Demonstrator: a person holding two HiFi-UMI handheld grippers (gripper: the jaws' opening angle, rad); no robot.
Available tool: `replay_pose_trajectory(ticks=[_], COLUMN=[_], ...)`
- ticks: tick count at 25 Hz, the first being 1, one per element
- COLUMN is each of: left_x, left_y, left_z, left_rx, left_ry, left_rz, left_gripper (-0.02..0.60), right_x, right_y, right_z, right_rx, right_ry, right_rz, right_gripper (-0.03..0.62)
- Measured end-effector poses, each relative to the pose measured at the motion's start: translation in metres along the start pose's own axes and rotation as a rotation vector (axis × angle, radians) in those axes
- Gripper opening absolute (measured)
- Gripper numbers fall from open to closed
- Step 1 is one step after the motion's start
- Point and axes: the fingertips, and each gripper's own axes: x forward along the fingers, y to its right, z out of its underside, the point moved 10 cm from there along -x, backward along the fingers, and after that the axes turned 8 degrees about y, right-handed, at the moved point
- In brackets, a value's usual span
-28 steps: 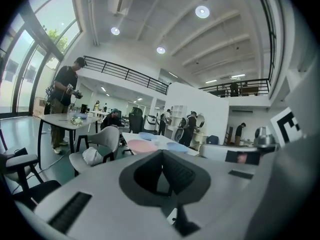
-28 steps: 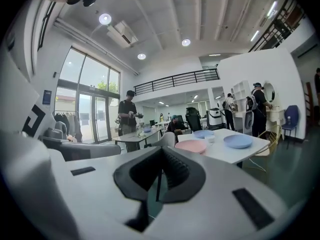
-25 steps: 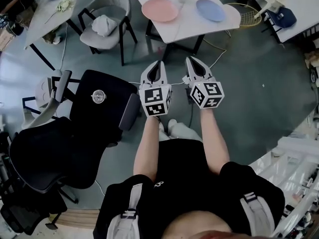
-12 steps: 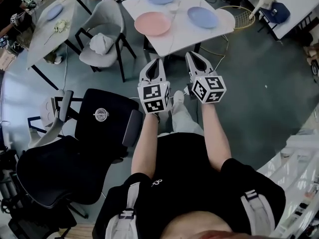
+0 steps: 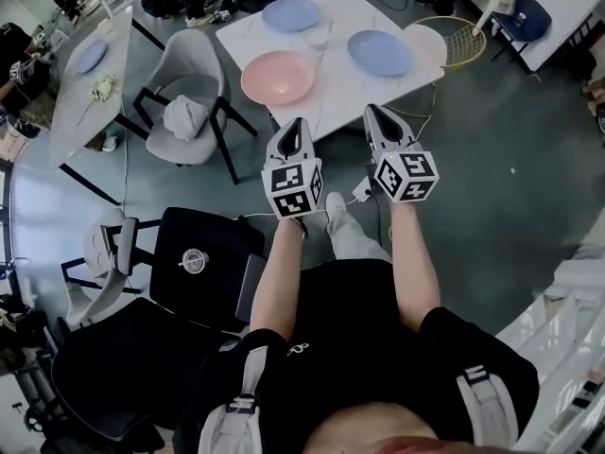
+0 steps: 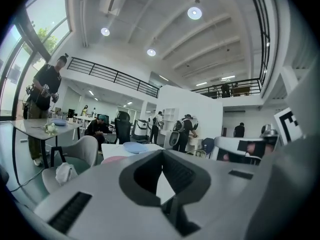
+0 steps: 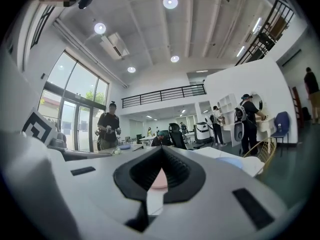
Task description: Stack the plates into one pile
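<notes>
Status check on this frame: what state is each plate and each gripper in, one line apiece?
pink plate: flat on the white table, unstacked
near blue plate: flat on the table, unstacked
far blue plate: flat on the table, unstacked
left gripper: shut, empty, touching no plate
right gripper: shut, empty, touching no plate

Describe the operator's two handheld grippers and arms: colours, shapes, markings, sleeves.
Left gripper and right gripper match: pale grey shells tapering to a point, with black ribbed lining inside the jaws. Each carries a white cube at the rear, covered in black square markers. The person wears a black short-sleeved top, forearms bare, with light grey shoulder straps.
</notes>
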Motion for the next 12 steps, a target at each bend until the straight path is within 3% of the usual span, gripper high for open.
replay_pose_trajectory(ticks=[4, 12], left_x=[0.037, 0.097], left_y=[0.004, -0.046], left_z=[0.022, 0.072], left_rx=[0.002, -0.051], left_ry=[-0.05, -0.214], left_rz=[-0.014, -0.291], left_gripper=[0.015, 0.015], right_x=[0.031, 0.128], right_y=[0.042, 0.072], right_z=[0.019, 0.083], right_rx=[0.042, 0.118], right_ry=[-0.031, -0.2], right_rz=[0.02, -0.141], right_gripper=[0.008, 0.009])
